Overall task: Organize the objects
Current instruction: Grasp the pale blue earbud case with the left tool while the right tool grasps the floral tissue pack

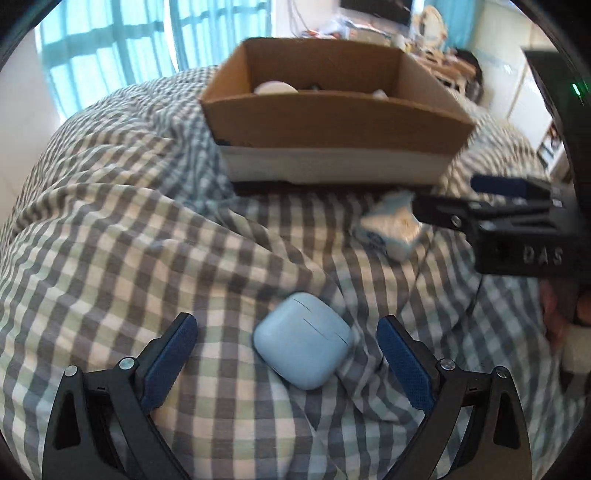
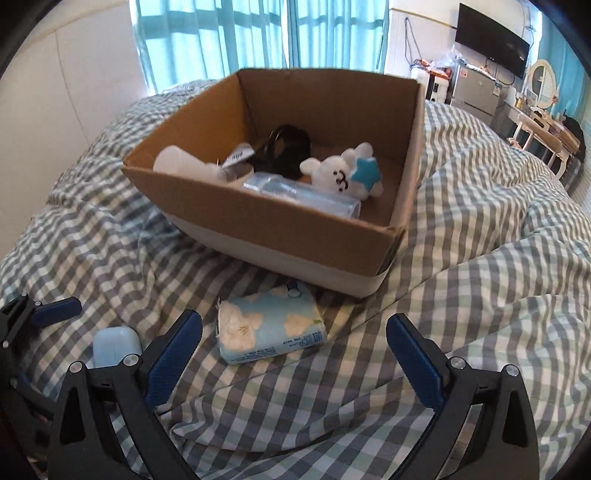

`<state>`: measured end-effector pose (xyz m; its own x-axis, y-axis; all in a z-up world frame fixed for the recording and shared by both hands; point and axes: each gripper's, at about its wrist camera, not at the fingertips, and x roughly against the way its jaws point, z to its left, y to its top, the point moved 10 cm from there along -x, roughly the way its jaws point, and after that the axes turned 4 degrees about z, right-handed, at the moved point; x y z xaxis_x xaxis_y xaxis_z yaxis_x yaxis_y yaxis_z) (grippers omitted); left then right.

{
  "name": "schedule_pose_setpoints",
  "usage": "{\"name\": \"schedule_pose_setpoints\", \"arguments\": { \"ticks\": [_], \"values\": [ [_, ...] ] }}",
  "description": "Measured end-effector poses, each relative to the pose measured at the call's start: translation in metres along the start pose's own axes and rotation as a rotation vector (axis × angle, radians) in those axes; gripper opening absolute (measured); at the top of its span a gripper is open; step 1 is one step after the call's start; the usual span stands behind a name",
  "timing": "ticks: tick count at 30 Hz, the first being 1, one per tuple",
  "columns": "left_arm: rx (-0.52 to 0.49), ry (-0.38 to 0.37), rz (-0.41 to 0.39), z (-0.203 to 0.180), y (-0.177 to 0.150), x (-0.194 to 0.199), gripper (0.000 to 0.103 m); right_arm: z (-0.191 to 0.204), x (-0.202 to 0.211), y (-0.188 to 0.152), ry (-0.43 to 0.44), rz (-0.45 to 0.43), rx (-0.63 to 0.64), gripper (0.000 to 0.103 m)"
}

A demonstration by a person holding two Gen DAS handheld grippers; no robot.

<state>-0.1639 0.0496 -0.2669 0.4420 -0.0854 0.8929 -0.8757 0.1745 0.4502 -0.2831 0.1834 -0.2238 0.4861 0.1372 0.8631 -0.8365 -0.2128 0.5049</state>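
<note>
A pale blue earbud case point(image 1: 303, 339) lies on the checked bedcover between the fingers of my open left gripper point(image 1: 286, 325); the case also shows in the right wrist view point(image 2: 115, 345). A light blue tissue pack point(image 2: 270, 326) lies in front of the cardboard box point(image 2: 266, 218), just ahead of my open, empty right gripper point(image 2: 294, 323). The pack also shows in the left wrist view point(image 1: 392, 225), partly hidden by the right gripper point(image 1: 447, 199). The box holds a white plush toy point(image 2: 343, 171), a clear bottle point(image 2: 303, 194), a black strap item point(image 2: 284, 147) and a white object point(image 2: 184, 162).
The rumpled grey-and-white checked bedcover point(image 2: 480, 258) fills the scene, with folds around the box. Curtained windows point(image 2: 258, 33) stand behind. A desk, wall screen point(image 2: 491, 40) and mirror are at the far right of the room.
</note>
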Motion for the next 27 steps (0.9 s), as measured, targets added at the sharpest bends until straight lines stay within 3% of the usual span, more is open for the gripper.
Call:
{"name": "schedule_pose_setpoints", "arguments": {
  "ticks": [5,9,11,17,21,27],
  "values": [
    [-0.009,-0.002,0.021,-0.001,-0.003,-0.005,0.095,-0.008,-0.004,-0.004,-0.020,0.020,-0.044,0.100],
    [-0.017,-0.010,0.036,-0.002,-0.007,-0.006,0.072,-0.012,0.000,-0.005,-0.024,0.003,-0.065,0.100],
    [-0.024,-0.018,0.049,-0.004,-0.008,-0.009,0.066,-0.012,0.001,-0.005,-0.032,0.000,-0.063,0.100],
    [-0.038,-0.010,0.096,-0.009,-0.013,-0.018,0.065,0.000,-0.001,-0.007,-0.087,-0.002,0.000,0.100],
    [-0.048,0.002,0.098,-0.012,-0.016,-0.017,0.059,0.014,-0.007,-0.009,-0.055,0.007,0.048,0.100],
    [-0.030,0.015,0.080,-0.013,-0.009,-0.004,0.059,0.024,-0.022,-0.011,-0.007,0.047,0.061,0.100]
  ]
}}
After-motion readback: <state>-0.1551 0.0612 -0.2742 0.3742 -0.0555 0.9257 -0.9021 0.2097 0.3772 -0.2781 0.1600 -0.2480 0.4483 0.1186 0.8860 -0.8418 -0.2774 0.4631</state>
